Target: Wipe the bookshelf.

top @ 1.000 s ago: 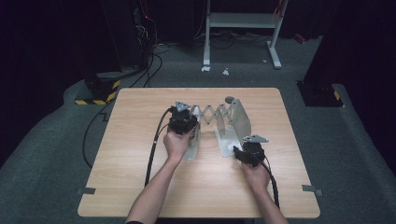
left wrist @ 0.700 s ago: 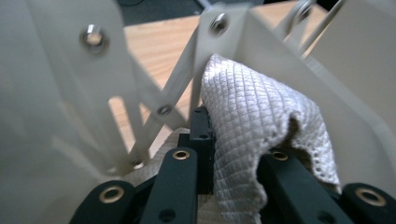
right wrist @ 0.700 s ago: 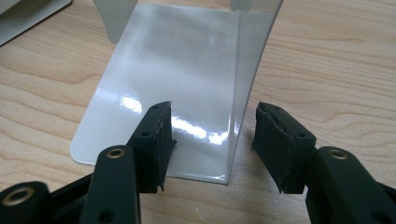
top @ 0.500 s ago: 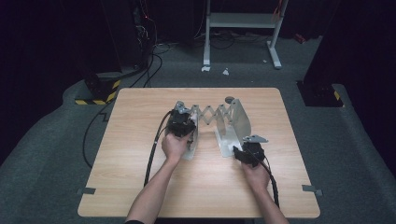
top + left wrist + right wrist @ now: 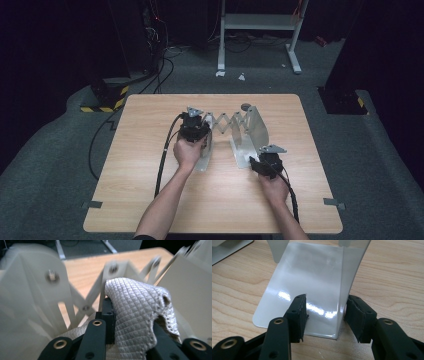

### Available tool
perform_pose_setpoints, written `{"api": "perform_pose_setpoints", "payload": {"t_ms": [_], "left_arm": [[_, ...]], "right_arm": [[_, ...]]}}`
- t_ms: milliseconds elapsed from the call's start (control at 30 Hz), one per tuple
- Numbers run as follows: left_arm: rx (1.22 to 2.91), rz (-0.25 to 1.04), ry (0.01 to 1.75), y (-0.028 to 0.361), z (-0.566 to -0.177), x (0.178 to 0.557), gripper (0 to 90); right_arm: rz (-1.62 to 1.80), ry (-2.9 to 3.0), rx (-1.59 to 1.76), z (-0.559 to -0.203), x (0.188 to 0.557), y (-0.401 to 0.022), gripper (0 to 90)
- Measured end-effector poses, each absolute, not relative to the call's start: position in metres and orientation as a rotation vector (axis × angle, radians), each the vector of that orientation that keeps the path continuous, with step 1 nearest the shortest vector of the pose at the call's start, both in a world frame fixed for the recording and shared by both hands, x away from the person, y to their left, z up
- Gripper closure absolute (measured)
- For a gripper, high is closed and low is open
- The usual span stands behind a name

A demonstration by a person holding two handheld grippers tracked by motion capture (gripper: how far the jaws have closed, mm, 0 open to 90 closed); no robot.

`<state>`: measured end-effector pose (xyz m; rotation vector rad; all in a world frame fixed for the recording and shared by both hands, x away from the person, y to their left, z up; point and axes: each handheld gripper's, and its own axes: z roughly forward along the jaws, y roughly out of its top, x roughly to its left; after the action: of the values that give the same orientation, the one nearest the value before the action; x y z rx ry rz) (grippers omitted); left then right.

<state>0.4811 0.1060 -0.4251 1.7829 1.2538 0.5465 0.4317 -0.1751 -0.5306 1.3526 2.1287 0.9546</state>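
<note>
Nearest the person, the right gripper (image 5: 261, 162) sits low on the wooden counter (image 5: 150, 200) at the near end of the right metal bracket (image 5: 252, 132). In the right gripper view its jaws straddle the bracket's upright wall: one pad stands over the glossy base plate (image 5: 294, 287), the other outside the wall, with a gap on each side. The jaws have just been closing with the wall between them, but they are not yet pressing on it, so this gripper is open.

A little farther in, the left gripper (image 5: 194, 129) is closed on a grey mesh-textured cloth (image 5: 136, 315). In the left gripper view the cloth bunches up between the black jaws and drapes over the right one. Just beyond it are the left metal bracket (image 5: 32, 287) and the crossed bars of the scissor linkage (image 5: 227, 121), which spans the gap between the two brackets near the middle of the counter.
</note>
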Motion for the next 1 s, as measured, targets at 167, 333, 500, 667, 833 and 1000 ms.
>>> {"api": "perform_pose_setpoints", "payload": {"t_ms": [167, 333, 500, 667, 833, 1000], "left_arm": [[1.751, 0.565, 1.251, 0.107, -0.413, 0.483, 81.2], [1.793, 0.568, 1.262, 0.103, -0.423, 0.485, 81.3], [1.841, 0.567, 1.283, 0.103, -0.436, 0.486, 81.3], [1.900, 0.563, 1.308, 0.102, -0.453, 0.488, 81.3], [1.914, 0.549, 1.335, 0.104, -0.468, 0.487, 81.3], [1.910, 0.550, 1.335, 0.105, -0.469, 0.485, 81.3]], "right_arm": [[0.955, 2.129, 1.353, -0.531, 0.432, -0.175, 50.9], [0.956, 2.129, 1.352, -0.531, 0.432, -0.175, 50.7], [0.957, 2.130, 1.354, -0.531, 0.432, -0.175, 50.6], [0.955, 2.129, 1.354, -0.531, 0.432, -0.175, 49.9], [0.955, 2.130, 1.353, -0.531, 0.432, -0.175, 49.5], [0.955, 2.130, 1.353, -0.531, 0.432, -0.175, 49.3]]}}
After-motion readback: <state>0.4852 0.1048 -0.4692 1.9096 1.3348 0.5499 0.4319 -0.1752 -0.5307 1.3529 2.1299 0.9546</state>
